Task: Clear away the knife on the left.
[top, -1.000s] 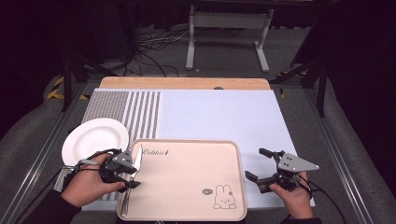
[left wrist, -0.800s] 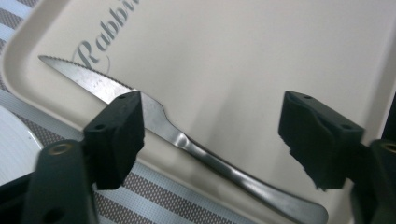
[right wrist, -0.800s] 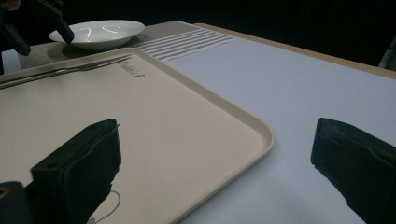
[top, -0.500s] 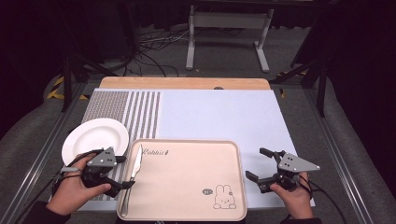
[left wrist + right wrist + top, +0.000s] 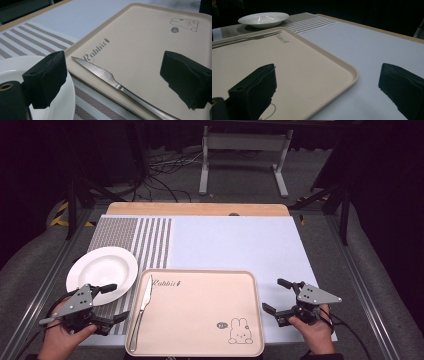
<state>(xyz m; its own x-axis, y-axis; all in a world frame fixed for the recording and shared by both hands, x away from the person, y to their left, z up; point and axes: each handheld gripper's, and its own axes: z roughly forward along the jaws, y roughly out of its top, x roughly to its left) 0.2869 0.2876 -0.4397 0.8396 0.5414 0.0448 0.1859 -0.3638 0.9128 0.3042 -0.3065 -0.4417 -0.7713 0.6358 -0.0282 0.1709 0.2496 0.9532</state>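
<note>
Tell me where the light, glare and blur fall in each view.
High view: the table top is evenly lit, the room behind is dark. Left gripper view: the knife is sharp, the near jaws and plate are soft. Right gripper view: glare streaks on the plate's bowl, the tray has a soft sheen, jaws blurred.

A tray (image 5: 200,285) is set at the near edge of the counter (image 5: 235,240). A knife (image 5: 142,307) lies in the tray along its left wall. A plate (image 5: 100,267) is placed just left of the tray, on a striped mat (image 5: 145,240).
</note>
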